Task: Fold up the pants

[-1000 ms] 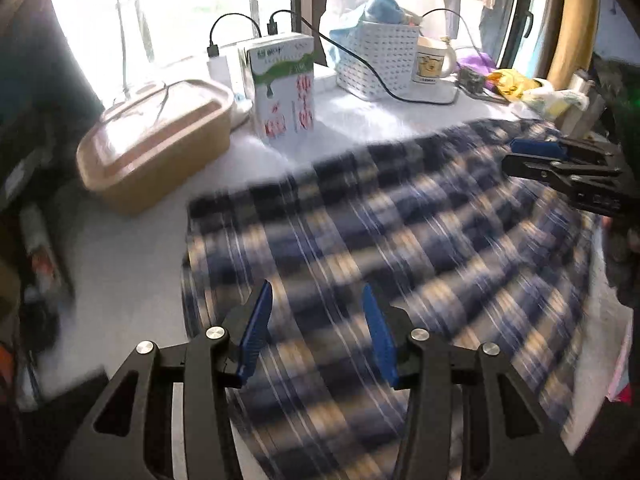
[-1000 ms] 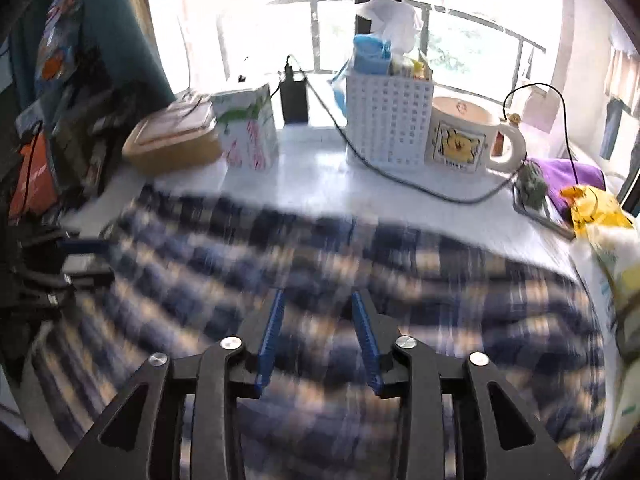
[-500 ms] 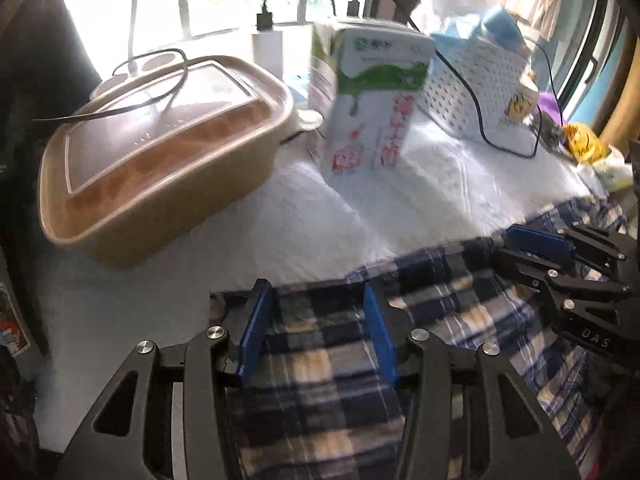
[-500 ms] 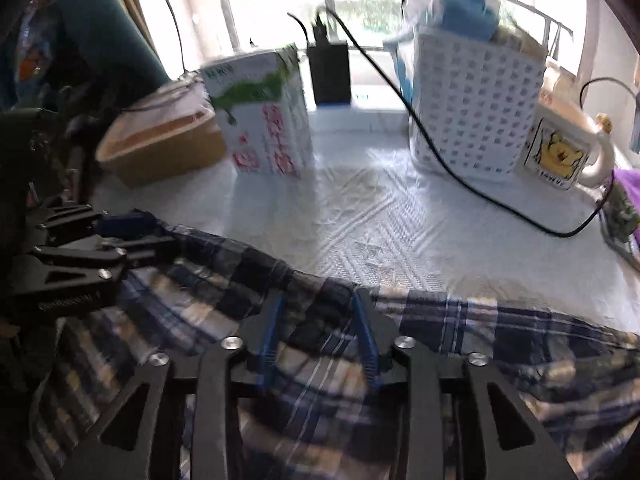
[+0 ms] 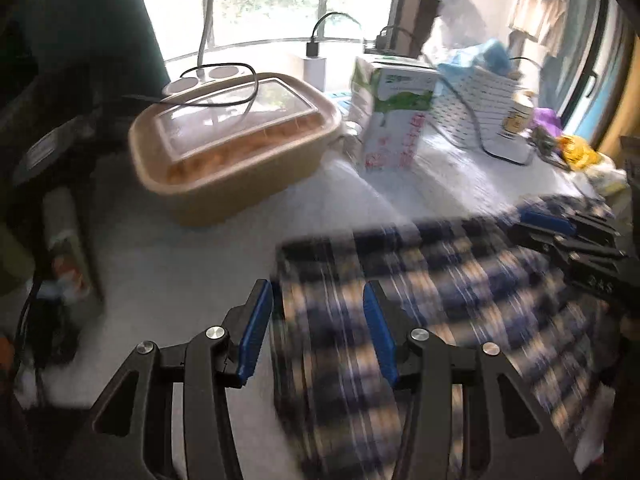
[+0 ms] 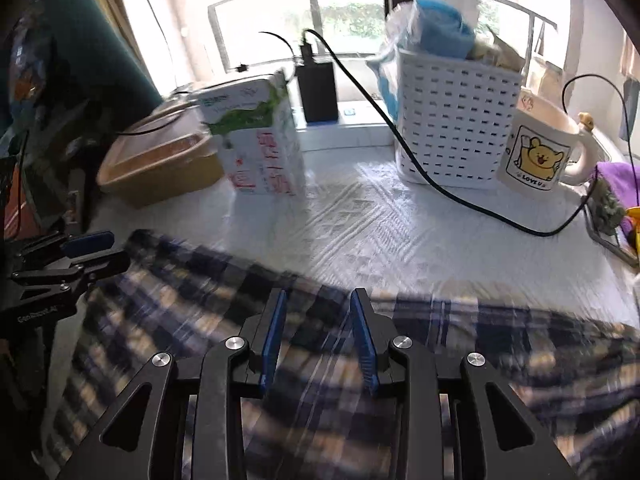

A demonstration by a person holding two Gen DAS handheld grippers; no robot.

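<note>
Left wrist view: pants (image 5: 440, 280), navy plaid and motion-blurred, lie on the white cloth (image 5: 180, 264) covering the table. A tan lidded box (image 5: 236, 148) stands beyond their left edge, with a carton (image 5: 394, 116) and white basket (image 5: 480, 108) farther right; a black cable crosses the box lid. The left gripper (image 5: 318, 330) points steeply down, its jaws partly open and straddling the left edge of the fabric; whether the pads press it cannot be told. The right gripper (image 5: 560, 232) reaches in from the right over the far hem.

Right wrist view: carton (image 6: 260, 140), basket (image 6: 456, 120) and mug (image 6: 540, 152) stand beyond the pants (image 6: 180, 308), clear of them. A cable (image 6: 420, 168) runs across the cloth. The right gripper (image 6: 318, 340) angles down, jaws narrowed after closing, with a raised ridge of fabric between the pads. The left gripper (image 6: 80, 256) sits at the pants' left edge.
</note>
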